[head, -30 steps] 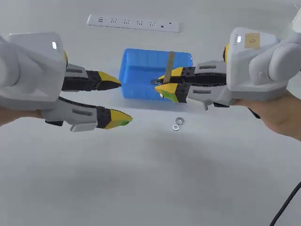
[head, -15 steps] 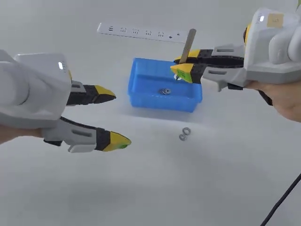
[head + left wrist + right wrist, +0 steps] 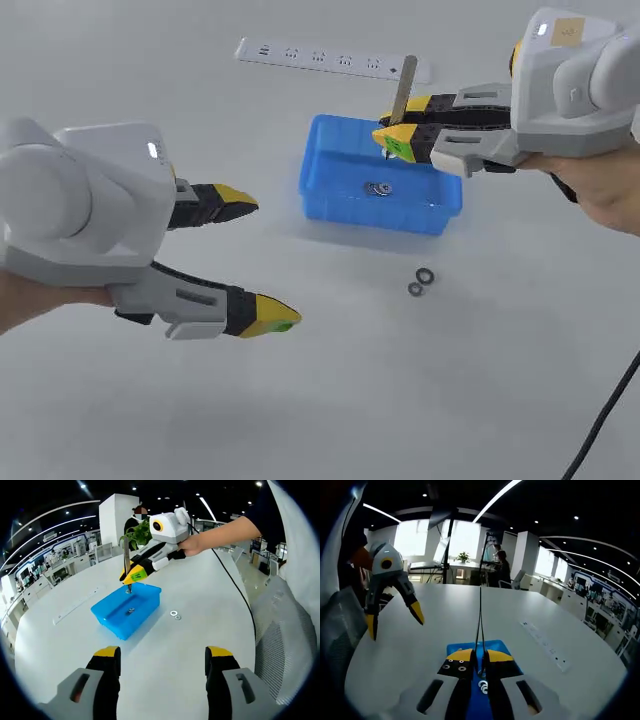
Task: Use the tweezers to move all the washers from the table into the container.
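Note:
A blue container [image 3: 340,205] stands mid-table with washers [image 3: 379,188] lying on its floor. My right gripper [image 3: 388,136] is shut on the tweezers [image 3: 403,82], which hang upright just over the container's far side; I cannot tell if their tips carry a washer. In the right gripper view the tweezers [image 3: 480,625] rise between the jaws above the container [image 3: 462,647]. Two washers [image 3: 421,281] lie together on the table in front of the container, also seen as washers [image 3: 175,614]. My left gripper [image 3: 272,262] is open and holds nothing, left of the container.
A white power strip [image 3: 330,58] lies behind the container. A black cable [image 3: 605,420] runs along the table's right side. A person's hand and forearm [image 3: 220,532] carry the right gripper [image 3: 131,575]. Bare white table surrounds the washers.
My right gripper has lifted the tweezers up from inside the container to just above it. The left gripper stays open at the left; the head camera has shifted.

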Demonstrator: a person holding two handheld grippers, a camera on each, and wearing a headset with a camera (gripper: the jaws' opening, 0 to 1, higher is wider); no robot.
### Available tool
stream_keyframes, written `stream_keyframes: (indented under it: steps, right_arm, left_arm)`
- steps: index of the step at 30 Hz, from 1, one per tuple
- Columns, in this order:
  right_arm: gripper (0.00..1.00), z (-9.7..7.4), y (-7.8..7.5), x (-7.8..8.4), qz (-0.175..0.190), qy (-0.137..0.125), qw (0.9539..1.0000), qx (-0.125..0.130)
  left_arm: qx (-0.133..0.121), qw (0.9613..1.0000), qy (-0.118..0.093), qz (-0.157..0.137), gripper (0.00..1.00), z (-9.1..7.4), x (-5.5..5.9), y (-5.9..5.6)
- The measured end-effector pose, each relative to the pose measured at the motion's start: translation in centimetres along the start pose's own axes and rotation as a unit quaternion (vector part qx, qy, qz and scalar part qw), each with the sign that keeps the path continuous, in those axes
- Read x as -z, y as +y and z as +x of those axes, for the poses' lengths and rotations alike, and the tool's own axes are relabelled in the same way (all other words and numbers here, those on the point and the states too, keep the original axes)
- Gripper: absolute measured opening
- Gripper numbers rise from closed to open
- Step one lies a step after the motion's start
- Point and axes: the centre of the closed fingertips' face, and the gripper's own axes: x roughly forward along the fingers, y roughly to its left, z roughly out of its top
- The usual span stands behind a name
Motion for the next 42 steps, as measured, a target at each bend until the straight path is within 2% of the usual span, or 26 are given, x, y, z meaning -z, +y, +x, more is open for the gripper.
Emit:
stream_keyframes:
  steps: [4,10,22,31,42]
  right_arm:
    - [0.09,0.9,-0.5,1.4,0.004,0.006,1.0,-0.001]
    - [0.1,2.0,-0.9,2.6,0.012,0.014,0.9998,0.0]
    - [0.1,3.1,0.3,5.2,0.024,0.028,0.9992,-0.014]
    - [0.1,2.9,0.4,4.7,0.037,0.018,0.9991,-0.01]
    - [0.1,2.8,0.8,4.7,0.04,0.022,0.9989,-0.011]
  left_arm:
    - [-0.003,0.9999,0.011,-0.007,0.8,0.0,0.7,-0.2]
    - [-0.014,0.9996,0.011,-0.022,0.84,-0.3,0.8,-0.1]
    - [-0.021,0.9991,0.023,-0.03,0.85,-0.6,1.6,-0.1]
    - [-0.021,0.9989,0.024,-0.036,0.85,-0.7,1.7,-0.3]
    - [-0.027,0.9987,0.026,-0.035,0.86,-0.9,1.9,-0.3]
